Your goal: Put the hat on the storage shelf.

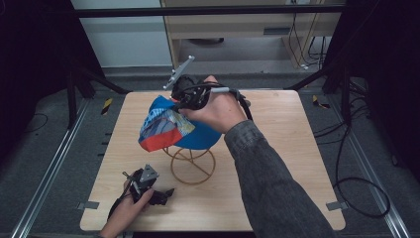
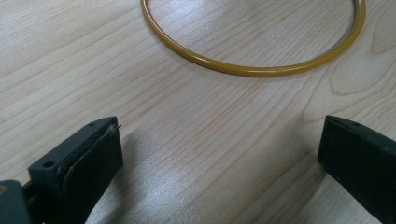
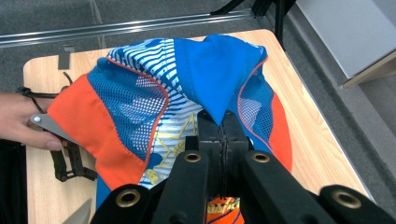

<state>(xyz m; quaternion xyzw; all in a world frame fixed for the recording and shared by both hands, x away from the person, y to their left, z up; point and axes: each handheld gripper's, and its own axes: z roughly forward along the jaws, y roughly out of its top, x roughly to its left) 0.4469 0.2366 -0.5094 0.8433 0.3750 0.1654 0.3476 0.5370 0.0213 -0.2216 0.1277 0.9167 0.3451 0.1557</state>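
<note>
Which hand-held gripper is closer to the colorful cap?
The right hand-held gripper: its jaws are clamped on the blue and orange cap. The left hand-held gripper rests open on the table, apart from it.

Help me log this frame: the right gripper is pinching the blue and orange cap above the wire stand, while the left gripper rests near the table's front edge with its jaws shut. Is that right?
Not quite: the left gripper has its jaws open, not shut. The left gripper view shows them wide apart over bare table, holding nothing. The rest holds: the right gripper pinches the cap above the wire stand.
</note>
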